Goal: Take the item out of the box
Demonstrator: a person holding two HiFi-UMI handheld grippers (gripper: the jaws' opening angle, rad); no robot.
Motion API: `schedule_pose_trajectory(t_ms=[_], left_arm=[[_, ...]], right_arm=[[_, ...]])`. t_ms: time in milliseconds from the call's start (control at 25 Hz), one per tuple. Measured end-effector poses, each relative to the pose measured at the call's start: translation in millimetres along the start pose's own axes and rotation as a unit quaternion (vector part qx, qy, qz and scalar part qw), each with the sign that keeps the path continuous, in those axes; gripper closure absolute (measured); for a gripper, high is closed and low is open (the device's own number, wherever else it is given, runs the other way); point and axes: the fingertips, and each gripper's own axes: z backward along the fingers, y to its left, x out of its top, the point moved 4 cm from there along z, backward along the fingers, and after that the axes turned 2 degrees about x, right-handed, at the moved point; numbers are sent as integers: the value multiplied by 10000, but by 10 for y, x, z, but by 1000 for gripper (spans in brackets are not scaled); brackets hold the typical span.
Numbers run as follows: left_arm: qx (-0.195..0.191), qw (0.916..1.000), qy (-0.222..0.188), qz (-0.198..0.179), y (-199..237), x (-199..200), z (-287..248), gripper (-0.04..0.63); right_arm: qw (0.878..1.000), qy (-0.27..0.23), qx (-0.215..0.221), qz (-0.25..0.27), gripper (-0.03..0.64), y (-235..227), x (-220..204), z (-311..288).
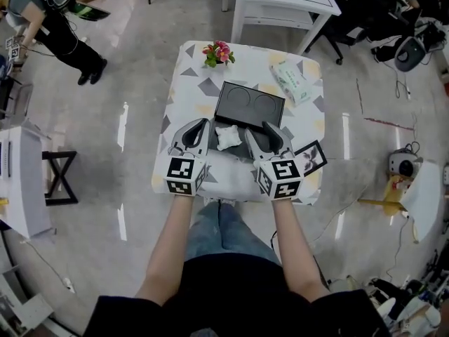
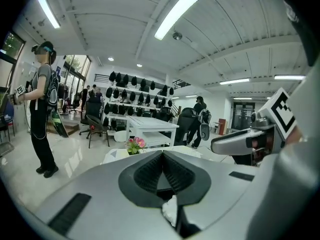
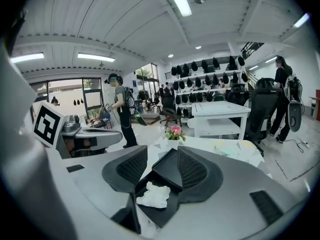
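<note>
"Item (image 1: pixel 226 137): where does it lie?"

"It's a crumpled white wad, and it lies in the bottom half of the black box (image 3: pixel 163 215), at the near side of the counter (image 1: pixel 189 62), between my two tools. The lid (image 1: pixel 249 104) stands tilted up behind it."

"How is your left tool set?"

"My left tool (image 2: pixel 163 156) has its jaws drawn together, with the tips meeting and nothing pinched between the pads. The white wad shows just below them, through the gap nearer the tool's body. From above, this tool sits at the box's left edge, just beside the wad."

"And the right one?"

"My right tool (image 3: pixel 162 149) is spread wide. The near corner of the lid stands in the gap between its jaws, and the wad lies in the box below them. I can't tell whether either jaw touches the lid."

"What else is on the counter?"

"Pink flowers (image 1: pixel 218 53) stand at the far edge, and a tissue packet (image 1: pixel 291 81) lies toward the far right corner. A small black-framed card (image 1: pixel 309 156) lies at the right, just beside my right tool."
</note>
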Motion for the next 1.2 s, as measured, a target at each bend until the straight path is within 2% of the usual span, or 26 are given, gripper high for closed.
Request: schedule_pose_trajectory(t_ms=[200, 440, 680, 920, 1000, 1200], left_arm=[[-1, 9995, 266, 140, 144, -274, -231, 575], [-11, 9981, 572, 235, 290, -618, -475, 575], [-7, 9968, 717, 354, 355, -877, -619, 575], [61, 9954, 826, 483, 405, -1051, -605, 575], [70, 9951, 854, 501, 415, -1083, -597, 575], [92, 9948, 869, 517, 444, -1111, -590, 575]], right_arm=[[9968, 761, 181, 157, 445, 78, -316, -417], [9854, 1649, 307, 288, 445, 133, -780, -835], [9609, 2688, 552, 363, 445, 145, -1264, -1199], [9222, 3768, 721, 492, 445, 190, -1673, -1367], [9149, 3928, 731, 580, 446, 187, -1751, -1406], [9057, 4089, 781, 796, 476, 212, -1770, -1470]])
